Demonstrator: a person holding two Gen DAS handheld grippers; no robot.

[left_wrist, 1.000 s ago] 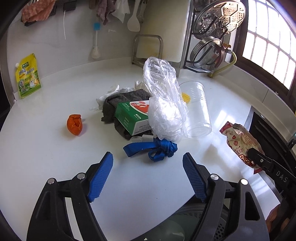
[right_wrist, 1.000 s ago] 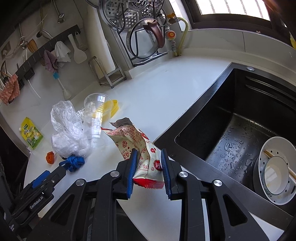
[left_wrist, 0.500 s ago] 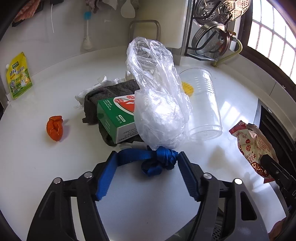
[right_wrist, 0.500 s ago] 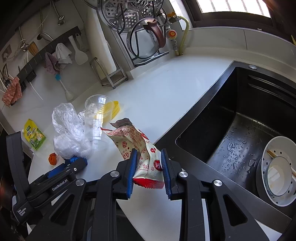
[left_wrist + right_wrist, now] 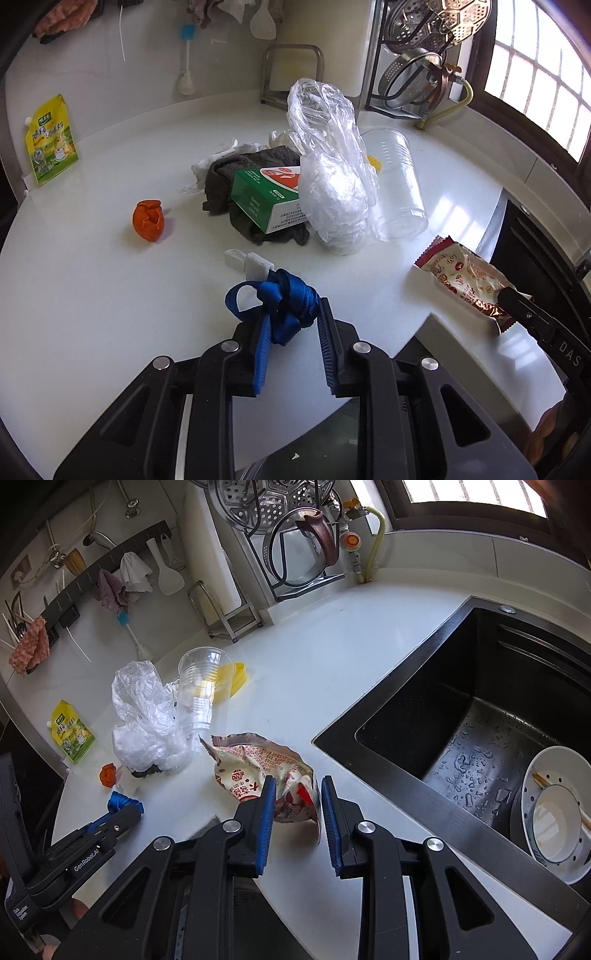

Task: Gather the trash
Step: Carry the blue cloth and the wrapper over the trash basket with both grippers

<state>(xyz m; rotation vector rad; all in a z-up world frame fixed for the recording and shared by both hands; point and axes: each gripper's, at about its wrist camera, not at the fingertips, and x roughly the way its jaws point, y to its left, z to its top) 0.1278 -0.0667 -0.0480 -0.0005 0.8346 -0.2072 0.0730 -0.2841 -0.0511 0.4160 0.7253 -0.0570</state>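
While the white counter point(image 5: 92, 295) bears a heap of clear plastic bag point(image 5: 332, 177), cup point(image 5: 399, 184) and green box point(image 5: 266, 199), the right gripper point(image 5: 298, 805) stays clenched on the snack wrapper point(image 5: 258, 764), and the left gripper point(image 5: 290, 321) is closing, pads pressing the blue strap point(image 5: 288, 299) just off the heap

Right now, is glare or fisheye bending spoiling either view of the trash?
Left wrist: window glare streaks the countertop beside the clear cup, edges curve, but the blue strap is sharp. Right wrist: the snack wrapper is crisp, the window is blown out, corners go dark.
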